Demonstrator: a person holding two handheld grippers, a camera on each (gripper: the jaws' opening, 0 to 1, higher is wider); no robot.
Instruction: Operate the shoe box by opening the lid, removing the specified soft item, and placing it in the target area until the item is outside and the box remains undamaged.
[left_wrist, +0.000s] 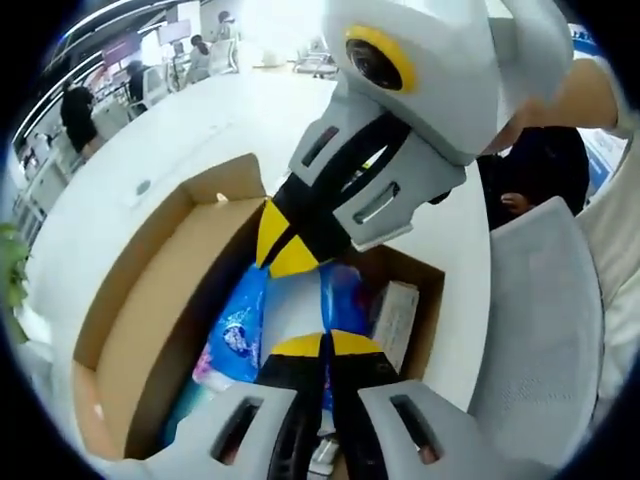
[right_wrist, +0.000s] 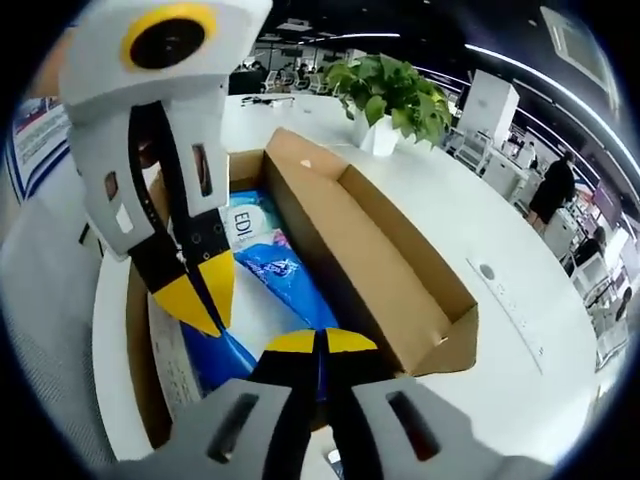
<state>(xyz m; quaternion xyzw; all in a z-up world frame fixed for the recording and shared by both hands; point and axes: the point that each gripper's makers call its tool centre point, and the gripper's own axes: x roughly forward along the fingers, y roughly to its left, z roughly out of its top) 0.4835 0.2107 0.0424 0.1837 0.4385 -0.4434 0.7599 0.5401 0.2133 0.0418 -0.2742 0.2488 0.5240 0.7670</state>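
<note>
Shoe box (left_wrist: 150, 300) sits open on white worktop (left_wrist: 200, 130), lid (right_wrist: 370, 250) folded back. Blue soft pack (left_wrist: 238, 335) lies inside box. Left hand-held gripper (left_wrist: 322, 345) over box w/ jaws together, nothing btwn; right hand-held gripper (right_wrist: 320, 342) also over box, jaws together. Potted plant (right_wrist: 390, 95) beyond box

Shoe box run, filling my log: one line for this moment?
lid: open | brown cardboard shoe box | blue soft packet inside | left gripper shut | right gripper shut

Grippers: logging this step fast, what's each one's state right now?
Left gripper: shut, over the blue packet.
Right gripper: shut, holding nothing visible.
</note>
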